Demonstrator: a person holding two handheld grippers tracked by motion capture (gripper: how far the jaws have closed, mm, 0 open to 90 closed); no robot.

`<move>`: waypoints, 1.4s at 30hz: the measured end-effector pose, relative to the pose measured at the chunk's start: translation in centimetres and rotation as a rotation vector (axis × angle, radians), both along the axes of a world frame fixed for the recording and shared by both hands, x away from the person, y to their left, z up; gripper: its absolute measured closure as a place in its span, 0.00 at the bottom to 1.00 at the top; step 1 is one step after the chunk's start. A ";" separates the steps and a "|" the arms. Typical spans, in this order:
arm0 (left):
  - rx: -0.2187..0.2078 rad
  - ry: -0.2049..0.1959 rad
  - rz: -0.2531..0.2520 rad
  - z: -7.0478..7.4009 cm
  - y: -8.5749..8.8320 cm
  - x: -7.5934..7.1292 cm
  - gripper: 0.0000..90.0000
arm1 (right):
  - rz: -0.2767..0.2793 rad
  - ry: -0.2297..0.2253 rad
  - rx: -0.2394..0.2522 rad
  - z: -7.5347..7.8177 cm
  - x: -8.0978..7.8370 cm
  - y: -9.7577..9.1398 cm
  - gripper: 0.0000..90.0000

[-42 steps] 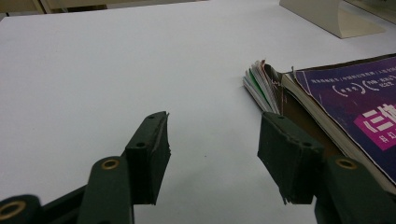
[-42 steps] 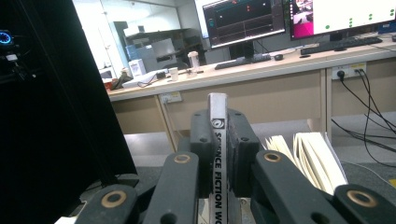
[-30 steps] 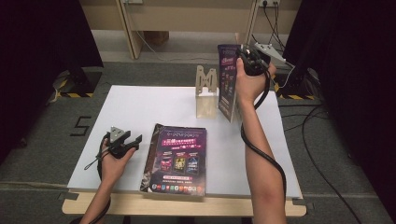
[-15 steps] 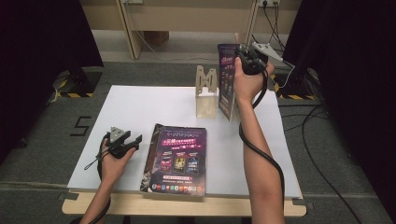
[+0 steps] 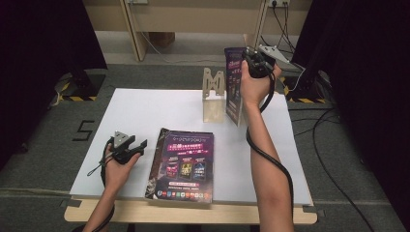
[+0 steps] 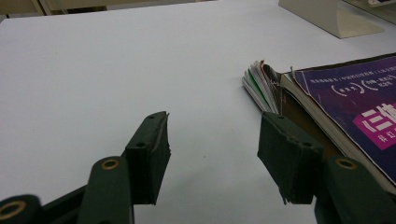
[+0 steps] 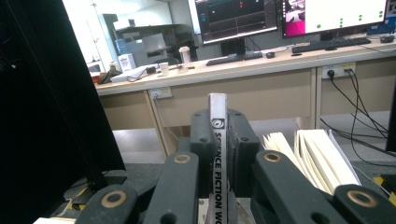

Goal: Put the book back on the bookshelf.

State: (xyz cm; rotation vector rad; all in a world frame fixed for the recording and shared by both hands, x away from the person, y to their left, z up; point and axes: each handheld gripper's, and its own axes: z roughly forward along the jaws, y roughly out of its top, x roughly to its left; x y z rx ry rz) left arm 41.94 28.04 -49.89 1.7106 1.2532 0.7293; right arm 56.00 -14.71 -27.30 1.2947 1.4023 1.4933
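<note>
- High view: my right gripper (image 5: 257,62) holds a purple magazine (image 5: 234,84) upright at the far right of the white table (image 5: 145,111), just right of the beige bookend (image 5: 213,94); its lower edge looks to be at or near the tabletop.
- Right gripper view: my fingers (image 7: 201,154) are pinched on the magazine's spine (image 7: 218,154) (lettering reads down between them), while the pages (image 7: 308,156) fan loose to the right.
- Risk, as I judge it: the grip is on the spine alone, so the loose pages could splay or catch on the bookend, and the magazine could twist or slump sideways once let go.
- Left gripper view: my left gripper (image 6: 212,149) rests low over the near left of the table, fingers (image 6: 149,154) spread with nothing between them.
- A second magazine (image 5: 182,163) lies flat just right of that gripper (its corner close to the right-hand finger, apart as far as I can tell).
</note>
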 end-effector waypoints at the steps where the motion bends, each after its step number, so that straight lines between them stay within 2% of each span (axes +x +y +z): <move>1: 0.000 0.001 -0.001 0.0 0.0 0.0 0.47 | -0.002 -0.004 -0.006 0.0 0.0 0.0 0.93; 7: 0.001 -0.001 0.001 0.0 0.0 0.0 0.47 | -0.009 0.000 -0.008 -0.2 0.1 0.1 0.93; 16: 0.004 0.000 0.000 0.0 0.0 0.0 0.47 | -0.011 0.014 -0.058 -1.0 0.2 0.6 0.93; 23: 0.004 -0.004 0.001 0.0 -0.1 0.0 0.47 | -0.011 0.007 -0.086 -1.1 -0.2 0.7 0.93; 33: 0.016 -0.006 -0.004 0.0 -0.2 0.0 0.47 | -0.004 0.025 -0.112 -1.3 -2.1 0.1 0.93; 42: 0.021 -0.004 -0.003 0.0 -0.3 0.0 0.47 | 0.016 0.009 -0.144 -2.0 -4.7 -1.0 0.92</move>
